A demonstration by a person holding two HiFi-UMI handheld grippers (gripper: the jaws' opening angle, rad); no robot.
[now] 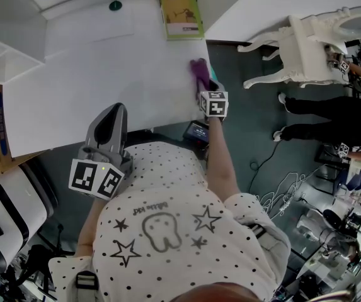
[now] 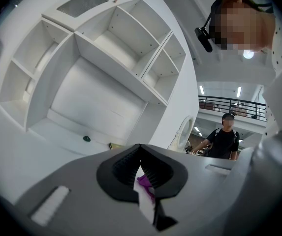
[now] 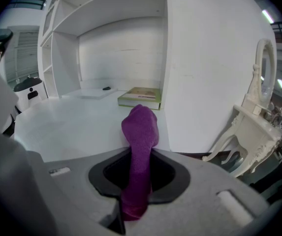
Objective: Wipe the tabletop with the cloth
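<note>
Cloth [image 3: 140, 132]: fuzzy, purple, bunched lengthwise

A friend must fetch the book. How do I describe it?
Find the white tabletop. At its far edge, against the right wall, lies the book. It is flat, green and rectangular, unlike the small dark round thing to its left and the purple cloth nearer.

Staged bedroom corner inside a large hall: white surface [image 1: 104, 74], shelving [image 2: 106, 48], ornate chair [image 1: 300, 49]; mezzanine railing [image 2: 229, 102], strip lights [image 2: 238, 91] beyond.
</note>
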